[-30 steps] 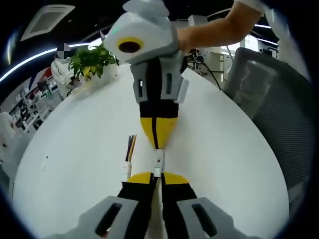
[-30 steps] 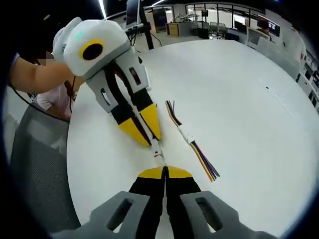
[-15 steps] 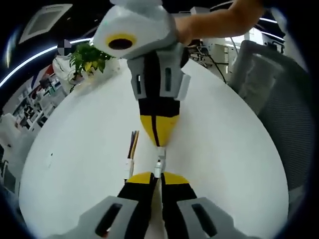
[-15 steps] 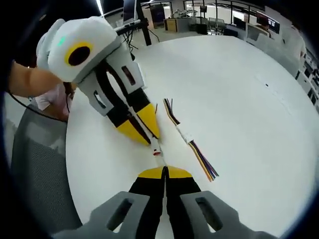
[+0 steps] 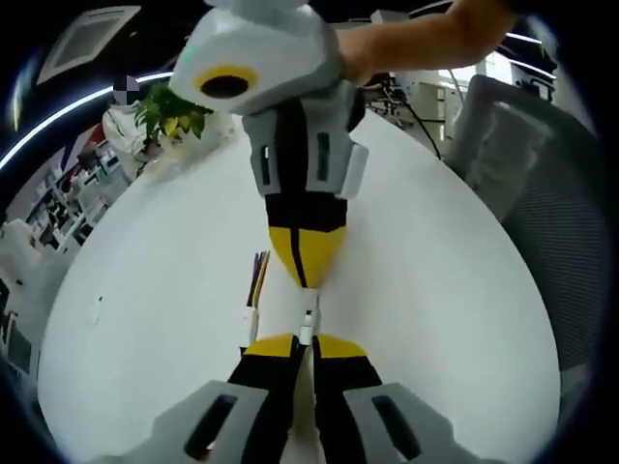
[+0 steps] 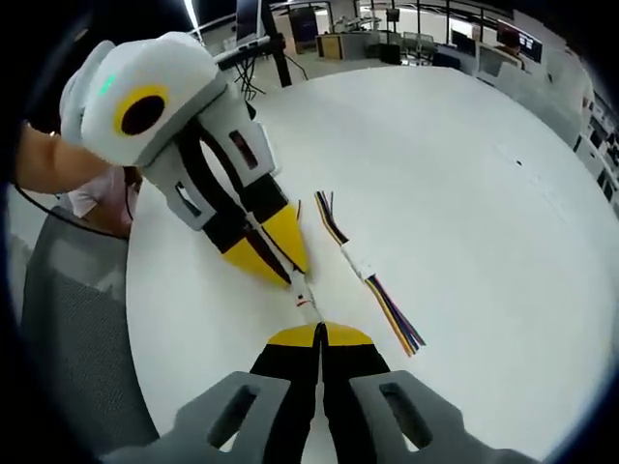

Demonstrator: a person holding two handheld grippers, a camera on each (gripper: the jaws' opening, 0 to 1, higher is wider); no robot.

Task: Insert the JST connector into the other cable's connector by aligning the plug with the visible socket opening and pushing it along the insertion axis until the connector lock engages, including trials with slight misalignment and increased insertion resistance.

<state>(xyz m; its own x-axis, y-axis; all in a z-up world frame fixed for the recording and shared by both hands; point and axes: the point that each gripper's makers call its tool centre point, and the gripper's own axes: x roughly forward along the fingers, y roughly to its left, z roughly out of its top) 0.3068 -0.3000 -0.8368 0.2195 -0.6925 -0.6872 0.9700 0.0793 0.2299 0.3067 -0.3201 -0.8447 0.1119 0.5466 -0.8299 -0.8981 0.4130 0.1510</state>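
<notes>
A small white JST connector pair [image 5: 308,324] bridges the short gap between the two grippers' yellow tips, just above the white table [image 5: 145,290]. My left gripper [image 5: 301,344] is shut on its near end. My right gripper [image 5: 307,285] comes down from the top, shut on the far end. In the right gripper view the same connector pair [image 6: 306,303] sits between my right gripper [image 6: 319,333] and the left gripper [image 6: 296,278], which comes in from the upper left. Whether the two halves are fully seated is too small to tell.
A second cable [image 6: 366,271] with coloured wires and a white connector lies flat on the table to the right, seen also as the second cable [image 5: 253,290]. A potted plant [image 5: 174,108] stands at the far edge. A grey mesh chair [image 5: 542,193] stands beside the table.
Both grippers stay tip to tip on the connector. The right gripper's body has tilted and come slightly closer in the left gripper view. The spare cable has not moved.
</notes>
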